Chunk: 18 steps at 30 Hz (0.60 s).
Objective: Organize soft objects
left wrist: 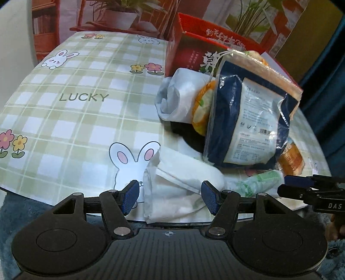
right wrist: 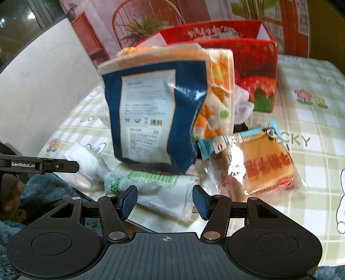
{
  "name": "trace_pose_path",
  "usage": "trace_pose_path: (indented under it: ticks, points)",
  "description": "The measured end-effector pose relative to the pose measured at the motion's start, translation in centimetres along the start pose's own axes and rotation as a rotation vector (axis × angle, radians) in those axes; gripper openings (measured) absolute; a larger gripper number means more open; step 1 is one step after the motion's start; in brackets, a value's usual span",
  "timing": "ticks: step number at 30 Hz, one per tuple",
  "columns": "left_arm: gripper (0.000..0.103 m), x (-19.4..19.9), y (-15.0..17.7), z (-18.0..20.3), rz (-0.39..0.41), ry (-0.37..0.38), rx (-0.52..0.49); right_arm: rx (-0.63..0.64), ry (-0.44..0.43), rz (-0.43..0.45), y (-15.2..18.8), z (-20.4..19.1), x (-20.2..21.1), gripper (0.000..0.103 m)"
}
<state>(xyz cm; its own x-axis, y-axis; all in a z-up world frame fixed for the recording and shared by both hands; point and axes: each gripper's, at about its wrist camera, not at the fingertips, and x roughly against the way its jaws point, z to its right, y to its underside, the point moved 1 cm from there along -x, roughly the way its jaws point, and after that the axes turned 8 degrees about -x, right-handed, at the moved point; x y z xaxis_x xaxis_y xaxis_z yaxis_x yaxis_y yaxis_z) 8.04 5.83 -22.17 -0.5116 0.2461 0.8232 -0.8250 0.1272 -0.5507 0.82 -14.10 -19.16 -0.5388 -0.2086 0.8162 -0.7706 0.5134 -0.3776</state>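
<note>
- A green-and-white checked tablecloth printed with rabbits, flowers and the word "LUCKY" covers the table.
- A backdrop behind the table shows potted plants and reddish wooden furniture.
- A shaggy blue rug lies below the table's near edge.
- A white wall panel stands on the left in the right wrist view.
</note>
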Motion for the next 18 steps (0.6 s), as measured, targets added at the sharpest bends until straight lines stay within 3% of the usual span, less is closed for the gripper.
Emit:
trace_pose_path:
  ticks: [8, 15, 18]
  points:
    - [0.066, -1.6, 0.2, 0.1, -0.041, -0.027, -0.019, -0.037, 0.009, -0.027, 0.0, 1.1, -1.3, 0.053]
    - [0.066, -1.3, 0.0, -0.2, 0.003, -0.042, -0.012, -0.05, 0.007, -0.025, 0.0, 1.6, -1.8, 0.053]
    - [0.066, -1.5, 0.0, -0.2, 0.007, -0.031, -0.015, -0.052, -0.001, -0.036, 0.0, 1.7, -2.1, 0.049]
